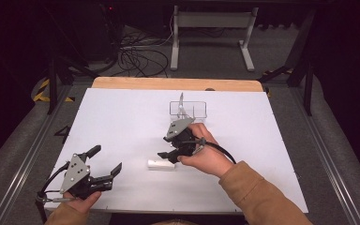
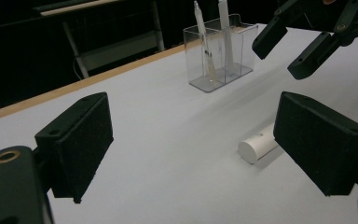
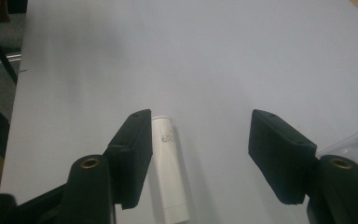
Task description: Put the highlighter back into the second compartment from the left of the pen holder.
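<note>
A white cylinder (image 1: 161,164) lies flat on the white table (image 1: 122,117), a little front of centre. My right gripper (image 1: 164,147) hovers just above it, open, with a hand around its body. In the right gripper view the cylinder (image 3: 168,168) lies below the gap, close beside the left jaw, and the pads of my right gripper (image 3: 205,149) do not touch it. My left gripper (image 1: 105,160) rests open near the front left corner. Between the wide jaws of my left gripper (image 2: 200,140) I see the cylinder (image 2: 258,145) and the right gripper (image 2: 286,49) farther off.
A clear plastic holder (image 1: 187,108) with two compartments stands behind the right gripper, with pens upright in it (image 2: 219,56). A wooden strip (image 1: 176,84) runs along the table's far edge. Behind the table, cables and a metal frame lie on the floor.
</note>
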The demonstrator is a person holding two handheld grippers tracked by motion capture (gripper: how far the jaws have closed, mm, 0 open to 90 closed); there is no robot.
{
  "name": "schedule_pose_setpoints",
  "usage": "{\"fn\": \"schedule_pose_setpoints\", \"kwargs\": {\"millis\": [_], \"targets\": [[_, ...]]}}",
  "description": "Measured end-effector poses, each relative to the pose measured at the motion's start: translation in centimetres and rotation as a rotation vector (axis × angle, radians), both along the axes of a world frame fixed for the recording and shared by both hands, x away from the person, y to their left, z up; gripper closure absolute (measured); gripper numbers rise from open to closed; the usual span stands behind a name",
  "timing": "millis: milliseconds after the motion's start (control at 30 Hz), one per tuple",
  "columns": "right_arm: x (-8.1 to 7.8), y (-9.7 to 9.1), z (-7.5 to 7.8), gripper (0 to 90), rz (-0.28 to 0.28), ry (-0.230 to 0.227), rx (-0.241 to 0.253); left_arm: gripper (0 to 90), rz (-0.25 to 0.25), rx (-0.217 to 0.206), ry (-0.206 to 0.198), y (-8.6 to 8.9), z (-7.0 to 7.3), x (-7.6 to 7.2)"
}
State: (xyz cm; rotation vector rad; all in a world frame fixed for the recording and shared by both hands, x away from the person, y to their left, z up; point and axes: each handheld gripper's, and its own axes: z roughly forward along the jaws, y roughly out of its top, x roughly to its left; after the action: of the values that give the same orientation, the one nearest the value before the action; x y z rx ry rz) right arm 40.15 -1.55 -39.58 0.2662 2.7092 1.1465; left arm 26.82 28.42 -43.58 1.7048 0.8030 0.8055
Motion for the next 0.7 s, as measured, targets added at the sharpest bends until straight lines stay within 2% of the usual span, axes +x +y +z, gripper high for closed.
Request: {"fn": "schedule_pose_setpoints", "kwargs": {"millis": [267,700], "targets": [[-0.2,0.8,-0.9,40.3,0.034,0.016,-0.074,12.8,0.002,0.004,-0.001,0.0,0.0,0.0],[-0.6,2.3,-2.4,41.3,0.083,0.035,-0.159,12.8,0.004,0.002,0.001,0.0,0.0,0.0]]}}
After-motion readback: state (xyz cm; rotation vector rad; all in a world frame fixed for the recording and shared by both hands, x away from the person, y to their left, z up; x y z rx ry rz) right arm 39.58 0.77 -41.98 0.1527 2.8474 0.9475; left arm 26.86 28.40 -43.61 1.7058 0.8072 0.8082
